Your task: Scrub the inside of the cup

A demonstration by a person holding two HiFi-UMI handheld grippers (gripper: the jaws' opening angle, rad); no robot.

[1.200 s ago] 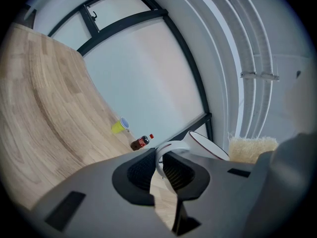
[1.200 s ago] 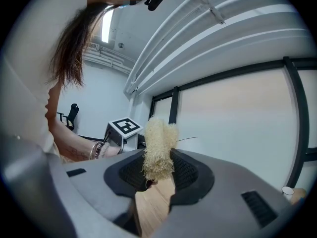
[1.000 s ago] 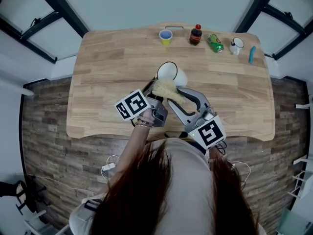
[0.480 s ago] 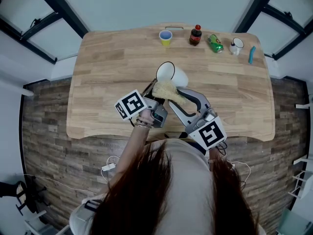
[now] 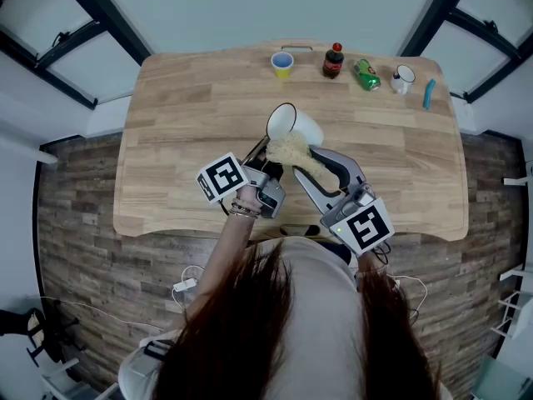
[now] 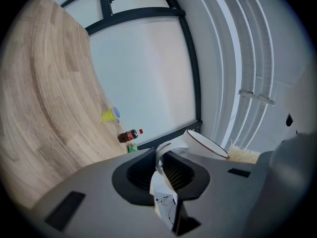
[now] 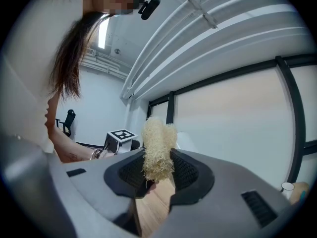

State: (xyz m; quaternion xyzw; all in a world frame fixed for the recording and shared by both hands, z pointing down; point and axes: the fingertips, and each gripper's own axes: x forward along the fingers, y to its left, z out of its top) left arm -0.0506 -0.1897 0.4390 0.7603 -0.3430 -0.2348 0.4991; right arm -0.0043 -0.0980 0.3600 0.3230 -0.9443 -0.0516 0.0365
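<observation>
Grey right gripper [image 7: 157,176], black-white marker cube [image 5: 364,226]

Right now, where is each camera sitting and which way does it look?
Head view: on the person's head, looking down at the wooden table; hair and a forearm show.
Left gripper view: on the left gripper, looking along jaws shut on the handle of the white cup, toward the table's far edge.
Right gripper view: on the right gripper, looking past its clamped loofah scrubber toward the person's forearm.
Shared: both gripper views show the scrubber.
</observation>
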